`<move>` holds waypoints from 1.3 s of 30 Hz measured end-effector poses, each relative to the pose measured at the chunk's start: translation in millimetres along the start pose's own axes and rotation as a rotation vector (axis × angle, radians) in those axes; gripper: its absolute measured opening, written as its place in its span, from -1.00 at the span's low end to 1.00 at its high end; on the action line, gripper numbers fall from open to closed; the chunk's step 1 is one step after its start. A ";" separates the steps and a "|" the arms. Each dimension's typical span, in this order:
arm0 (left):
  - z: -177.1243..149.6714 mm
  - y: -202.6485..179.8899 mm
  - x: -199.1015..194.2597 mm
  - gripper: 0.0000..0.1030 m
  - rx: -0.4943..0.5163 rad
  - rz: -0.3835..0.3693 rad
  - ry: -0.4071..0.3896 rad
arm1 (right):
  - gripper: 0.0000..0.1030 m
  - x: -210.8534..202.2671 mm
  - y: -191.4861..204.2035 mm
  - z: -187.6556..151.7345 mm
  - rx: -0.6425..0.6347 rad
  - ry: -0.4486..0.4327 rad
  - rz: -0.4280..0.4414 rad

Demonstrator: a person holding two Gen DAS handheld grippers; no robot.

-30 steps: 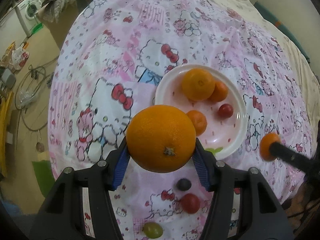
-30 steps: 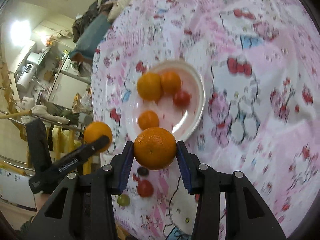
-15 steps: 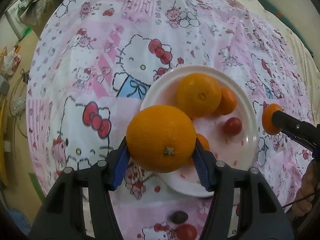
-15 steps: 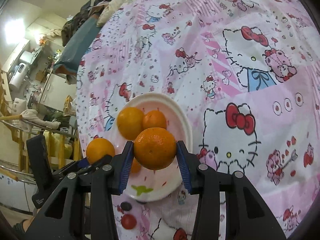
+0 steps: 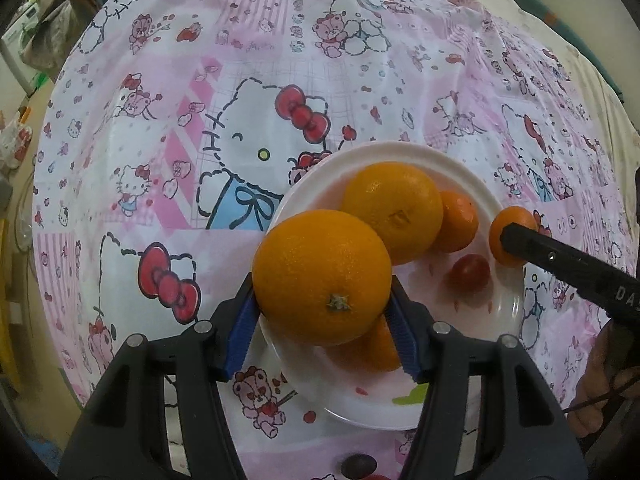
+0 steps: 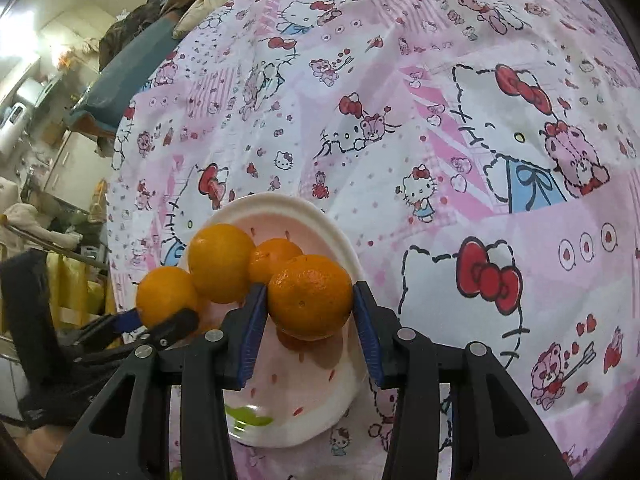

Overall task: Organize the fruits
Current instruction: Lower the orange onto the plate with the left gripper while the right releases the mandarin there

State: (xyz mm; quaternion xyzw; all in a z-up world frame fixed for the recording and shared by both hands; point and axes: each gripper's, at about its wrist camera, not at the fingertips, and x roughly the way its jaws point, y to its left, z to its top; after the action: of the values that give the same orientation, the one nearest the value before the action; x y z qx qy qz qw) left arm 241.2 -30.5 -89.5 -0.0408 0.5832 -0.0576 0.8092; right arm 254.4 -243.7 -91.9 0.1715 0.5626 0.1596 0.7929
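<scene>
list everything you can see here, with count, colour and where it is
plate: 1, white, on the cloth
cloth: 1, pink cartoon print, covering the surface
large oranges: 2, orange, one on the plate, one held
mandarins: 3, orange, two on the plate, one held
small red fruit: 1, on the plate
dark fruit: 1, on the cloth, near edge
left claw: gripping the large orange
right claw: gripping the mandarin

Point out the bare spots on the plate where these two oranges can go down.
The white plate is crowded at its far side: a large orange, a smaller tangerine and a red cherry tomato cluster there. Bare room lies on the near side, between the tomato and the green leaf print, and along the near rim.
</scene>
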 end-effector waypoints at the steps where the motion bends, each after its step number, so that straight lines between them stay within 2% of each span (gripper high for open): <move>1: 0.4 0.1 0.1 0.11 0.000 0.001 0.002 | -0.12 1.5 -1.5 -0.3 0.004 0.004 0.001; 13: 1.5 -1.4 2.1 0.19 0.010 0.013 0.022 | -0.06 -3.6 -2.5 -1.4 0.015 -0.017 0.013; 14: 1.7 -1.1 2.2 0.24 0.009 0.008 0.025 | -0.02 -4.6 -3.2 -1.1 0.019 -0.019 0.018; 16: 1.3 1.1 -0.8 0.49 -0.009 -0.023 0.015 | 0.03 -6.7 -4.4 -1.0 0.026 -0.027 0.018; 18: 1.8 1.3 -5.4 0.60 -0.014 -0.019 -0.005 | 0.04 -7.5 -4.8 -0.6 0.029 -0.027 0.019; 27: 3.1 -0.4 -16.2 0.61 -0.004 -0.025 -0.032 | 0.06 -16.4 -0.9 -2.6 0.041 -0.019 0.030; 29: 2.6 -1.2 -21.6 0.61 0.005 -0.010 -0.054 | 0.06 -19.6 -1.1 -3.6 0.064 -0.019 0.054; 34: 2.1 -0.4 -39.1 0.61 0.021 0.024 -0.133 | 0.06 -26.5 1.7 -6.4 0.058 -0.024 0.037; 39: -2.2 -1.1 -47.2 0.61 0.025 0.025 -0.144 | 0.06 -37.4 2.7 -10.1 0.055 -0.039 0.026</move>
State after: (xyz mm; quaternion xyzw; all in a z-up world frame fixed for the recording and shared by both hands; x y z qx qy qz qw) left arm 224.3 -25.0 -45.7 -0.0276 0.5230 -0.0515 0.8503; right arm 232.8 -257.0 -62.5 0.2036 0.5490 0.1509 0.7965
